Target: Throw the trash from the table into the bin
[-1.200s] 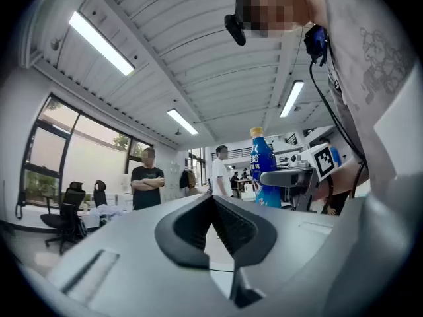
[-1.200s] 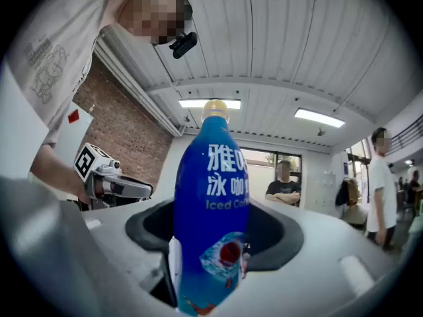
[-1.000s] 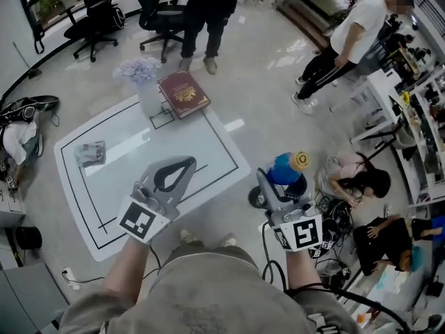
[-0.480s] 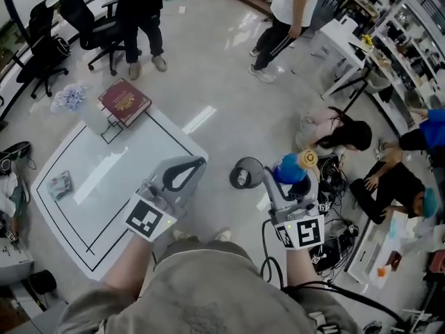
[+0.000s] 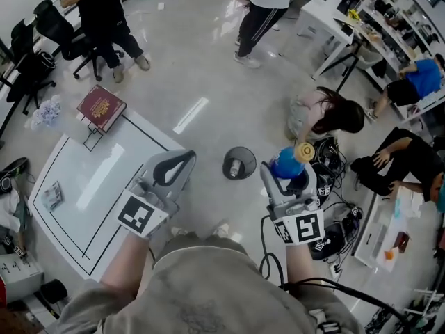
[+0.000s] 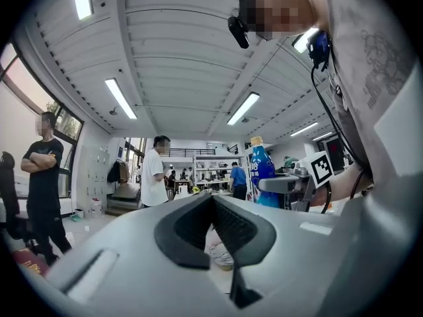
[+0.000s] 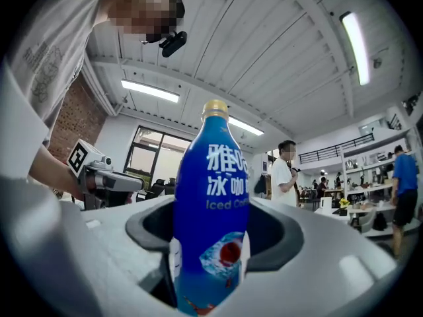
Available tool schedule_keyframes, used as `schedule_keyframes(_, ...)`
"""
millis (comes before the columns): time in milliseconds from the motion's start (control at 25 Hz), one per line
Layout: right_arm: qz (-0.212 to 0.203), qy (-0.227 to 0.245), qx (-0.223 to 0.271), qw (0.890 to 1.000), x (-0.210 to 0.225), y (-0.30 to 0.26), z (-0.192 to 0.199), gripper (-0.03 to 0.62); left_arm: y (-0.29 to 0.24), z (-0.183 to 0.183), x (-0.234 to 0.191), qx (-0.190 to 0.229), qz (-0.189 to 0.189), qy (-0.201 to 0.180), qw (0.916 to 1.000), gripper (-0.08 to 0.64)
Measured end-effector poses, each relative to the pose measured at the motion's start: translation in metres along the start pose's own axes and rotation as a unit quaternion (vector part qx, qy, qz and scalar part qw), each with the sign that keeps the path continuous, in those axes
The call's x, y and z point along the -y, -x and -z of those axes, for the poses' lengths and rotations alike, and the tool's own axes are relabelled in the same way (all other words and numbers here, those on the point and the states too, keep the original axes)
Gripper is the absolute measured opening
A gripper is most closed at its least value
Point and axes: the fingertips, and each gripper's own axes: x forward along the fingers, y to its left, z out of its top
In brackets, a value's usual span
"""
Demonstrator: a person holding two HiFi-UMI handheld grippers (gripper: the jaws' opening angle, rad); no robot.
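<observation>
A blue drink bottle (image 5: 287, 163) with a yellow cap stands upright between the fingers of my right gripper (image 5: 288, 174), which is shut on it. In the right gripper view the bottle (image 7: 210, 216) fills the gap of that gripper (image 7: 211, 243). My left gripper (image 5: 172, 170) is shut with nothing in it, its tips meeting in the left gripper view (image 6: 213, 200). The round dark bin (image 5: 239, 163) sits on the floor between and just beyond both grippers. A crumpled packet (image 5: 52, 195) lies on the white table (image 5: 104, 186) at the left.
A red book (image 5: 101, 108) lies at the table's far corner. A person (image 5: 327, 117) crouches on the floor right of the bin, and others stand farther off. Cables and gear (image 5: 334, 228) clutter the floor at the right. Office chairs (image 5: 49, 26) stand at the far left.
The view has swung right: the table has slid to the left and the bin has come to the middle, between the grippers. Both grippers moved away from the table, the bottle still held.
</observation>
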Motion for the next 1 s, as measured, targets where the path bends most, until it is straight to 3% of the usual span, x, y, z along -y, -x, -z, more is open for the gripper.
schedule_keyframes(600,0.003,-0.002,0.0,1.0,0.069,0.039,0.017,0.298,-0.056,0.019,0.033,-0.03,-0.019,0.009,0.9993,0.0)
schedule_keyframes(1000,0.033,-0.012,0.001,0.999,0.117,0.082,0.022,0.299,-0.115,0.023,0.079,-0.032,0.015,0.007,0.9993,0.0)
